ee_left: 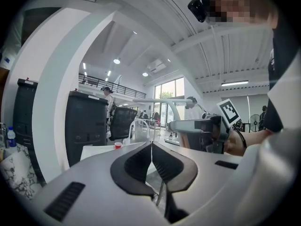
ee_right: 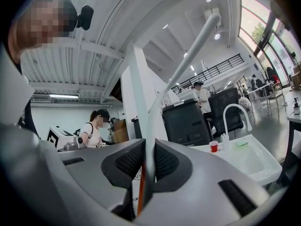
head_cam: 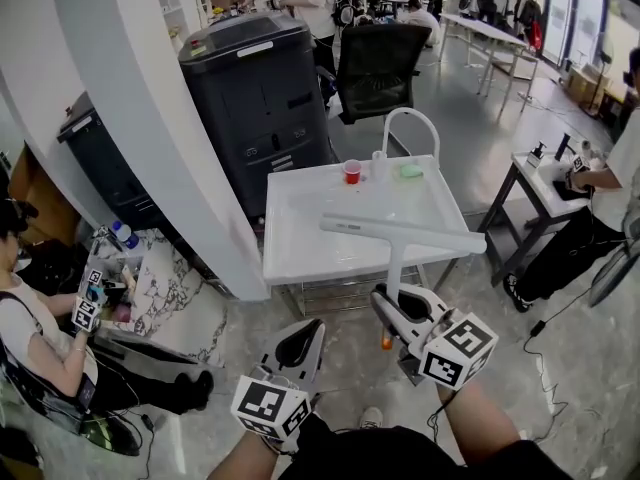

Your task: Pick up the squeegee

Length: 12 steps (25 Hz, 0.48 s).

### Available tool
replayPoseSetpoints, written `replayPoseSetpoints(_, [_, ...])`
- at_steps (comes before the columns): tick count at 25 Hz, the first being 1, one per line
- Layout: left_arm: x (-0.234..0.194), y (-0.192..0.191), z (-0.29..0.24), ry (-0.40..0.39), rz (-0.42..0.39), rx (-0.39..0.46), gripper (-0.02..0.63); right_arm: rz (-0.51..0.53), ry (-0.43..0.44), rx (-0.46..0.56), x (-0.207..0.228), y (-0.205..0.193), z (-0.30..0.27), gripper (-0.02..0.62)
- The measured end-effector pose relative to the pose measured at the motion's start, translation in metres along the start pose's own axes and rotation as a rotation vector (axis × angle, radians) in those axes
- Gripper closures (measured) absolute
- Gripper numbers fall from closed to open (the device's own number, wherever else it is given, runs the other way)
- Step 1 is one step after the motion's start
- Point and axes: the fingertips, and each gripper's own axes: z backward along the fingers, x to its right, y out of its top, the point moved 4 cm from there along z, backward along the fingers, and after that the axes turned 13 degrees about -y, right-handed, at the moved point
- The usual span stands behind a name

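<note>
The right gripper (head_cam: 386, 304) is clamped on the squeegee's (head_cam: 402, 232) handle and holds it upright, with the blade above the sink's (head_cam: 300, 260) near edge. The left gripper (head_cam: 308, 332), in front of that edge, is closed on nothing. The pickup looks done. No writing seems legible, only 2 square-marker cubes.

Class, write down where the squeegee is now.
In the head view the squeegee is right of centre, handle clamped in the right gripper, blade over the front edge of the white sink.
</note>
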Motion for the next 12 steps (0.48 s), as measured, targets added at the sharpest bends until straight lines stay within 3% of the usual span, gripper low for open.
replayPoseSetpoints(12, [0.0058,0.0036,0.0014,0.002,-0.013,-0.004,0.584,-0.011,0.019,-0.007,-0.0031,0.0019,0.0013,0.541])
